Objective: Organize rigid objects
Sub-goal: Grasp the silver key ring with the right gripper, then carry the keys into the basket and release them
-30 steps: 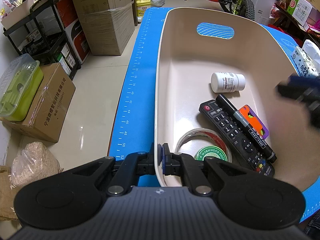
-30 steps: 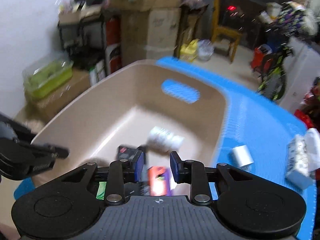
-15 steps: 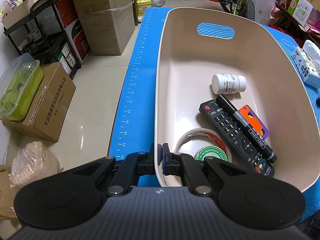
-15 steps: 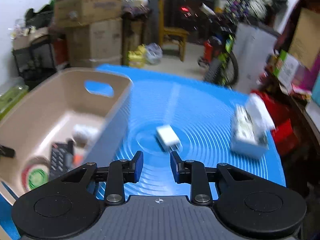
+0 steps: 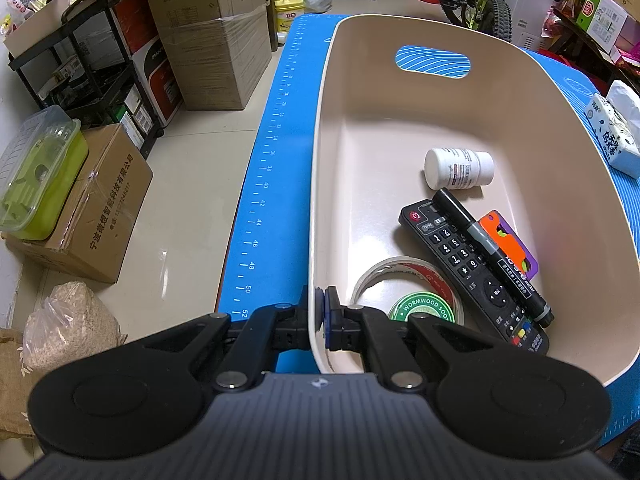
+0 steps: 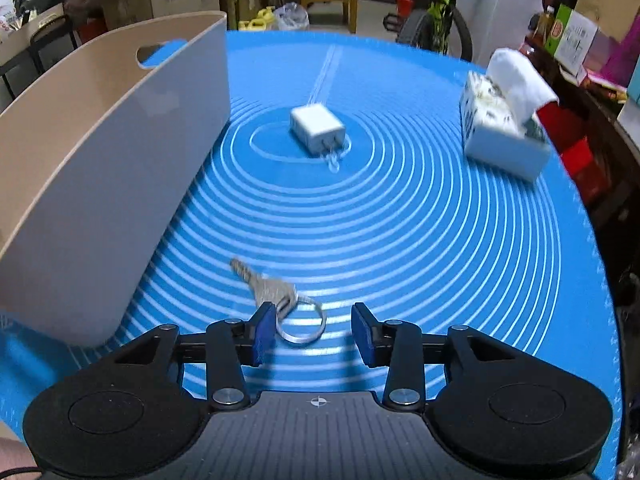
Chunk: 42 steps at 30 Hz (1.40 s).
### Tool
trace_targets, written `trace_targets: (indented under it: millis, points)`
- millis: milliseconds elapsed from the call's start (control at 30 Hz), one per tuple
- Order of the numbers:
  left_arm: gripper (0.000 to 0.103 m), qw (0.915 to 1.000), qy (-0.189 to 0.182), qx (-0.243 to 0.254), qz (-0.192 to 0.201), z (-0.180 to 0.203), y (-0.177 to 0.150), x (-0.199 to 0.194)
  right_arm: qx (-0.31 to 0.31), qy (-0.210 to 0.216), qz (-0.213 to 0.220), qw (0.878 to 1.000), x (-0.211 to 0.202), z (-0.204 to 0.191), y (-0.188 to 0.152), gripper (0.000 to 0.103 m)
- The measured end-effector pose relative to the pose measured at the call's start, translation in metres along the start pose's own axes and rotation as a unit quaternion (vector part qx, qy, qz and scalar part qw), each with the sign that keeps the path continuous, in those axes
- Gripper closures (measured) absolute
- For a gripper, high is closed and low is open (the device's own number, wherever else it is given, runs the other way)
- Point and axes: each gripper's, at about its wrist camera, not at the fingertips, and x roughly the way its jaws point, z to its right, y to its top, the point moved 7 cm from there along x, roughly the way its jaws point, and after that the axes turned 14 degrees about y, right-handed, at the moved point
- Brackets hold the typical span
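Pinching the near left rim of the beige plastic bin [image 5: 320, 200], your left gripper [image 5: 320, 316] has one pad outside the wall and one inside, pressed together on it. The bin stands on the blue mat [image 5: 276, 160] that covers the table, its long axis running away from you toward the handle cutout in its far wall.

Inside the bin, nearest your left gripper, lies a roll of clear tape [image 5: 404, 276] flat on the floor, with a round green tin [image 5: 422, 310] sitting inside its ring. Right of that, a black remote control [image 5: 468, 264] lies with its red power button toward the far end and its long axis slanting from far left to near right. A black marker [image 5: 492, 256] rests across the remote on the same slant. An orange and purple card-like piece [image 5: 516, 244] lies beside the marker, its far corner tucked under it. Beyond them a white pill bottle [image 5: 458, 168] lies on its side, long axis across the bin, cap to the right.

To the right of the bin, on the open mat, a silver key [image 6: 264, 284] on a split ring [image 6: 304, 320] lies just ahead of your right gripper [image 6: 314, 328], blade pointing away and to the left. That gripper's jaws are spread and have just been opening; the ring lies between them, untouched by the right pad, though the left pad overlaps it and contact there is unclear. Farther off sits a white charger plug [image 6: 316, 128], prongs toward you, and at the right a tissue pack [image 6: 504, 128].
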Motion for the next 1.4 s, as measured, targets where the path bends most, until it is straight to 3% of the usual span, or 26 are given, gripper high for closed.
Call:
trace_targets:
  millis: [200,300,333,767,1067,1400]
  points:
    - [0.097,1.0,-0.001,0.001,0.0,0.0,0.0,0.0,0.003,0.01,-0.018,1.0,0.01,-0.007,-0.011,0.049]
    - [0.097,1.0,0.0,0.001,0.0,0.0,0.0,0.0,-0.004,0.008,-0.012,1.0,0.01,-0.01,-0.009,0.055]
    - [0.097,1.0,0.0,0.001,0.0,0.0,0.0,0.0,-0.003,0.006,-0.008,1.0,0.009,-0.01,-0.008,0.062]
    - [0.097,1.0,0.0,0.001,0.0,0.0,0.0,0.0,-0.003,0.006,0.038,0.999,0.01,-0.01,0.013,0.063]
    - [0.097,1.0,0.0,0.001,0.0,0.0,0.0,0.0,-0.01,-0.002,0.044,0.999,0.018,-0.01,0.015,0.089]
    - [0.097,1.0,0.001,0.001,0.0,0.0,0.0,0.0,-0.028,-0.011,0.08,0.996,-0.009,-0.017,0.033,0.09]
